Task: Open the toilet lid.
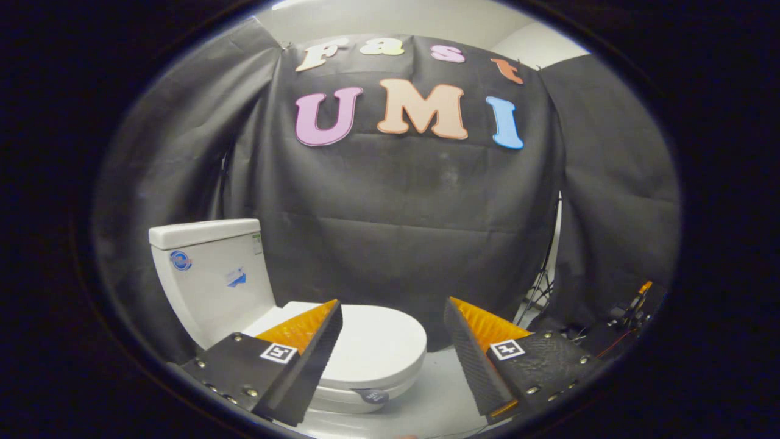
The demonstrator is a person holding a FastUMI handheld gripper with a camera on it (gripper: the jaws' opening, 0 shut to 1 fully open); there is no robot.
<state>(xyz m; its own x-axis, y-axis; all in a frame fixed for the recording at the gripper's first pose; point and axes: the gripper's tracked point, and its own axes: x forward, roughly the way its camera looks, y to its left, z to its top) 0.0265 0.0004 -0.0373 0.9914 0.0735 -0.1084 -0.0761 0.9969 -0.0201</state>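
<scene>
Lid (pixel 375 341) down flat on bowl, just ahead of gripper (pixel 393 320), left of centre. Fingers wide apart, holding nothing; one square marker on each, two in all. Dark tag on bowl front, unreadable. Tank (pixel 210 274) behind: two blue stickers, one small label, text too small

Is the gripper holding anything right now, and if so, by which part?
Nothing is held. The gripper is open, its fingers spread apart above the closed toilet lid, not touching it.
</scene>
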